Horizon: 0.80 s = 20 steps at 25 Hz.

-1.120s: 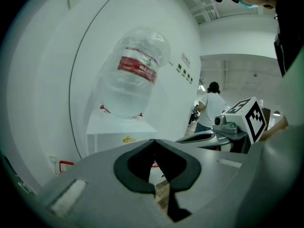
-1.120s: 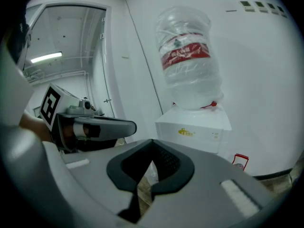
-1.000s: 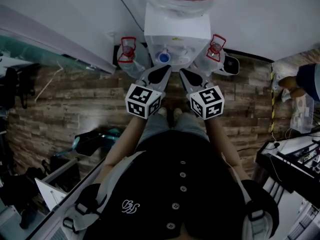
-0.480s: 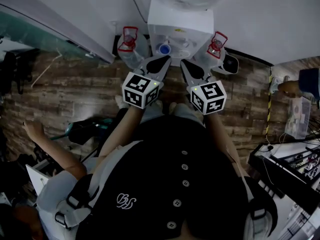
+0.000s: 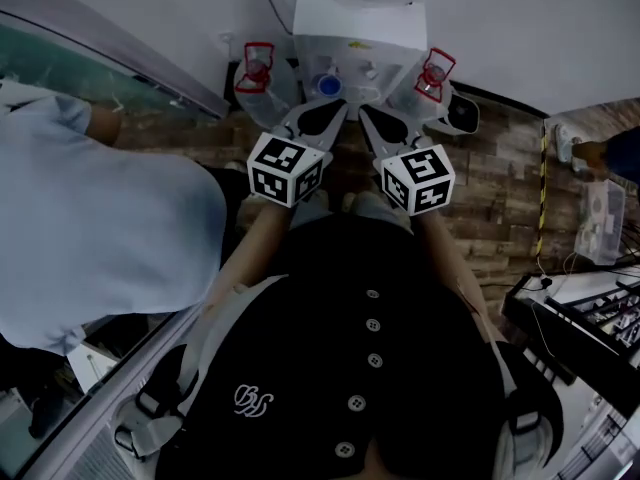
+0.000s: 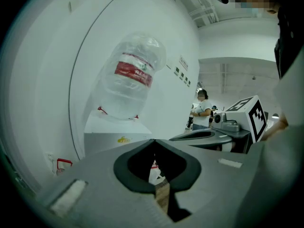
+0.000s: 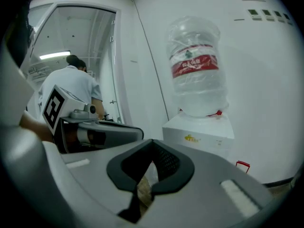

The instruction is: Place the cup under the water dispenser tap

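Before the water dispenser (image 5: 356,20), left gripper (image 5: 338,108) and right gripper (image 5: 364,112) hang clenched, empty; no cup seen, task unstarted.

The wood-plank floor (image 5: 490,203) carries a white water dispenser (image 5: 355,26), flanked by two red-handled jugs (image 5: 262,86).

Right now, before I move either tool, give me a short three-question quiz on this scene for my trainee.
1. True or false: the jaws of the left tool are closed with nothing between them.
2. What sits on top of the water dispenser? A) a kettle B) a large water bottle C) a cardboard box
3. In the head view, on which side of the wearer does the person in the light shirt stand?
Key: 1 true; 2 B; 3 the wearer's left.
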{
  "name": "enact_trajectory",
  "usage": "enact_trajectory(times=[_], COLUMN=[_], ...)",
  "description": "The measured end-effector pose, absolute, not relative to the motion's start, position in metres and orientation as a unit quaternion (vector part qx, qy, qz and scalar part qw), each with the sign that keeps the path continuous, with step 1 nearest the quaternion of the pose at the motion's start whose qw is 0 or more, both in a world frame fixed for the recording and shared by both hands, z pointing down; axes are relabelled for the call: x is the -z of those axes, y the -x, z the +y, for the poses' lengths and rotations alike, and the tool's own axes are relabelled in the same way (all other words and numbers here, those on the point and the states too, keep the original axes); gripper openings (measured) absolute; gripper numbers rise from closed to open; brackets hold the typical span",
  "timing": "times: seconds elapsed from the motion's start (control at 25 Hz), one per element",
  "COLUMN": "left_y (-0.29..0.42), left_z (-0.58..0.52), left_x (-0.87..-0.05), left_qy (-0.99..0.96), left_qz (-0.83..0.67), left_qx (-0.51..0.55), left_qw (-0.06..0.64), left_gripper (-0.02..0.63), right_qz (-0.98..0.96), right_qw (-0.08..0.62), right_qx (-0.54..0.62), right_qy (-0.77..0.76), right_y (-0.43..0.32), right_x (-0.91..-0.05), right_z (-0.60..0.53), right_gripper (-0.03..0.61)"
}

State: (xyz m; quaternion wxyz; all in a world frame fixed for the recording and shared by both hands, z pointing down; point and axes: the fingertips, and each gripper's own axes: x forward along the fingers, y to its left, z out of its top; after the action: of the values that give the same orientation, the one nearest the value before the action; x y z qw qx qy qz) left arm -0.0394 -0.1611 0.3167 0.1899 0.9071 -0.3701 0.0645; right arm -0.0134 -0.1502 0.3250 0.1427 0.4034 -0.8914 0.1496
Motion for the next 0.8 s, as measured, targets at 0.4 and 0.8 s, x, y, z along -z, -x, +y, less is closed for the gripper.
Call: enact_trajectory(times=[0.4,0.8], left_y=[0.037,0.035], left_z=[-0.151,-0.144], left_x=[-0.324,-0.33], left_qy=[-0.907,-0.907], left_qz=[-0.365,-0.366], left_qx=[-0.072,-0.084], left_qw=[0.197,0.192], left_gripper=[0.005,0.005], right_qz=[-0.889,-0.892], right_qw=[0.145,0.163], right_qx=[-0.158,-0.156], right_qy=[-0.405,-0.392], right_y=[0.009,0.012], right_x=[-0.332,-0.34], right_z=[-0.143,-0.136], right_gripper=[0.0,0.0])
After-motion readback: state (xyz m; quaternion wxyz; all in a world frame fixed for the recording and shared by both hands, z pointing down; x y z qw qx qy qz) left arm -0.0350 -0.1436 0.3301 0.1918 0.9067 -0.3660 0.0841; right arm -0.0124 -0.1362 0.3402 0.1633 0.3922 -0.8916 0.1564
